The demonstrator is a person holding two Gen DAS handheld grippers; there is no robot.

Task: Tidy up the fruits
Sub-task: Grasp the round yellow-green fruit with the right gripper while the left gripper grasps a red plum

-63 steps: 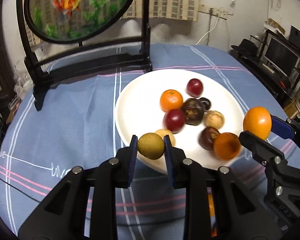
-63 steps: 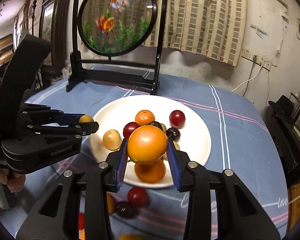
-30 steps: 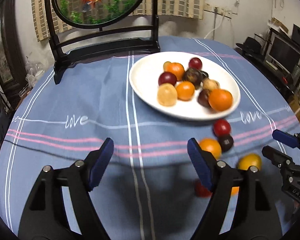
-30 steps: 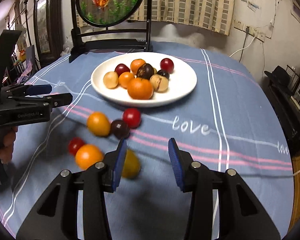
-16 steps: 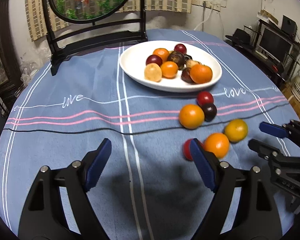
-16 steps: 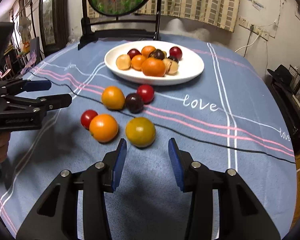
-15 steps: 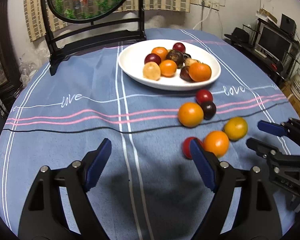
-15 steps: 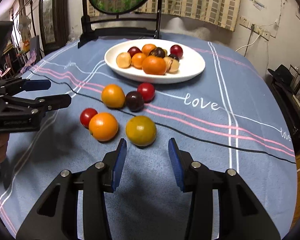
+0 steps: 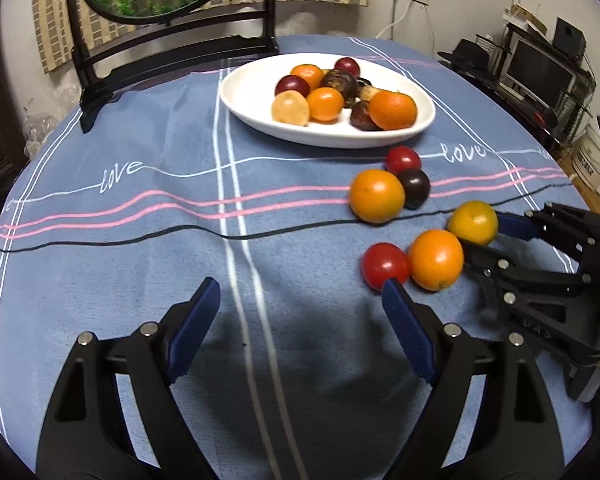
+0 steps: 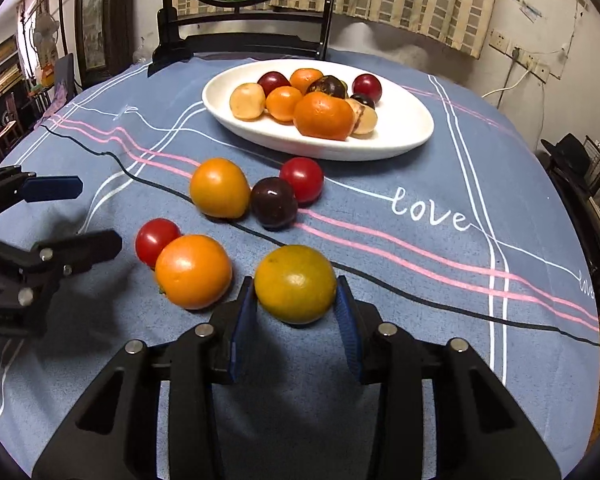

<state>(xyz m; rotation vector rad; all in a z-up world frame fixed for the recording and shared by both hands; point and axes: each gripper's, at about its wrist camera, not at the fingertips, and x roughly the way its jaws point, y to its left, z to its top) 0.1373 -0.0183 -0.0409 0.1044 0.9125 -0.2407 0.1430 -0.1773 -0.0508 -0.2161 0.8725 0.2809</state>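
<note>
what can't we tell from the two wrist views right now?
- Right wrist view: whether the right gripper jaws already touch the yellow-green orange; the fruit covers the contact faces.
- Left wrist view: part of the red tomato, hidden behind the left gripper finger.
- Both views: the fruit at the back of the white plate; front fruit overlaps it, so no sure count.
- Oval screen picture: cut off by the top edge.
</note>
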